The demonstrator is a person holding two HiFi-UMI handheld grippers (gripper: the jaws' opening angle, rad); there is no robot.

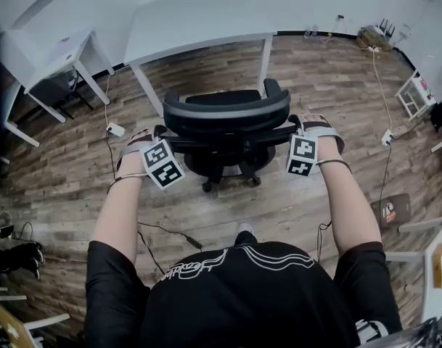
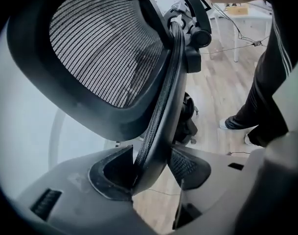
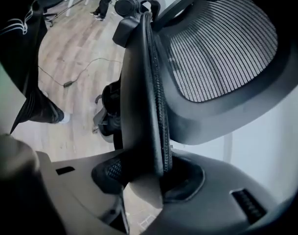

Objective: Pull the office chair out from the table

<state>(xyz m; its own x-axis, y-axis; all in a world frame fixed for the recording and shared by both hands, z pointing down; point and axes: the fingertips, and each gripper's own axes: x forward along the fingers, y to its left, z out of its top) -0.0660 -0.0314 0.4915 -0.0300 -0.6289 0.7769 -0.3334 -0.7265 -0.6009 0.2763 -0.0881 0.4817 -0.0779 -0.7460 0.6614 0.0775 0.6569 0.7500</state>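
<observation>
The black chair [image 1: 226, 119] stands on the wood floor [image 1: 279, 209], just in front of the white table [image 1: 199, 20]. Its back faces me. My left gripper [image 1: 154, 138] is squeezed shut on the left edge of the chair's back. My right gripper [image 1: 308, 127] is squeezed shut on the right edge. A small white plug [image 1: 116, 130] lies on the floor left of the chair.
</observation>
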